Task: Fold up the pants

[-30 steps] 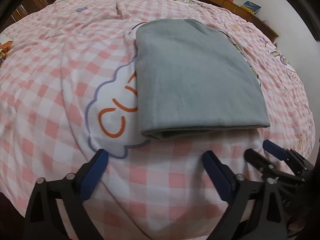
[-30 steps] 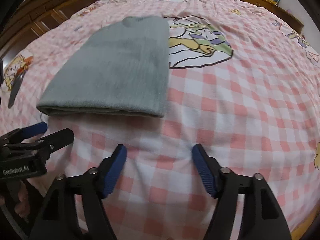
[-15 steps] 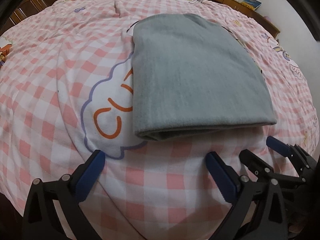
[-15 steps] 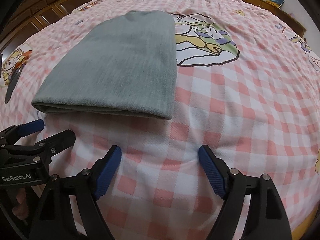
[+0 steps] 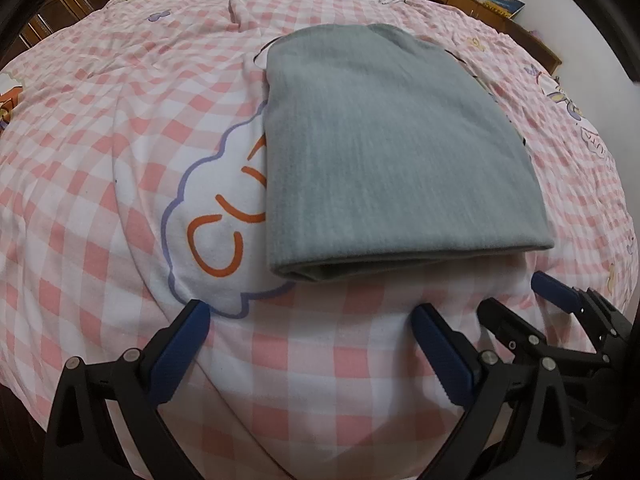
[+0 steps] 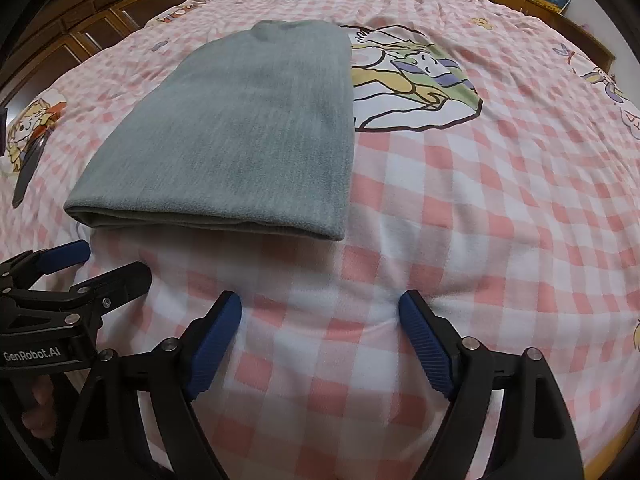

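The grey pants (image 5: 384,152) lie folded into a long flat stack on the pink checked bedspread (image 5: 100,160), with the folded edge nearest me. They also show in the right wrist view (image 6: 248,136). My left gripper (image 5: 308,320) is open and empty, just short of the near folded edge. My right gripper (image 6: 320,308) is open and empty, beside the pants' near right corner. Each gripper shows in the other's view: the right one (image 5: 532,300) and the left one (image 6: 108,260).
The bedspread carries a cartoon cloud print with orange letters (image 5: 224,236) and a cartoon figure print (image 6: 408,80). Dark wooden furniture (image 6: 100,20) stands behind the bed. A book (image 5: 505,2) lies on a ledge at the far right.
Both grippers have moved forward toward the near folded edge of the pants, which now look closer. Both stay open and the pants have not moved.
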### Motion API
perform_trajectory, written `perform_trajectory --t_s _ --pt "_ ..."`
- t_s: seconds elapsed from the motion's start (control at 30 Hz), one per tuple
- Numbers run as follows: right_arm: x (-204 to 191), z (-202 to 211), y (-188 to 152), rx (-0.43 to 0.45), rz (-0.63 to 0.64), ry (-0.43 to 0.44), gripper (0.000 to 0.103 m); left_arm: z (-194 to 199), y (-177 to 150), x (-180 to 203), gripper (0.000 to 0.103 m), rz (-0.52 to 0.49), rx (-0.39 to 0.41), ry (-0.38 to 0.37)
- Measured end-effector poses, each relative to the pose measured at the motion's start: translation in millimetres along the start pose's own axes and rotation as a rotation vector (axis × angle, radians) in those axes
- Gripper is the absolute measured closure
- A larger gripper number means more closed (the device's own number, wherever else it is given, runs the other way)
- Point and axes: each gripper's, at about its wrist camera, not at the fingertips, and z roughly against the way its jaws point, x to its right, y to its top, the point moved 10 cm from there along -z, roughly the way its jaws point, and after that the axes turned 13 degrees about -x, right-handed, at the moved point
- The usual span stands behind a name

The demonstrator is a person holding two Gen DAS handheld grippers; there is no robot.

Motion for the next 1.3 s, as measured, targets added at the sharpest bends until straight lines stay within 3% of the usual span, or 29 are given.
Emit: perform_trajectory --t_s 1.3 --pt "1.3 -4.4 3.0 -0.028 0.018 -0.007 0.017 -4.6 1.6 -1.7 0.000 -0.033 -0.028 -0.017"
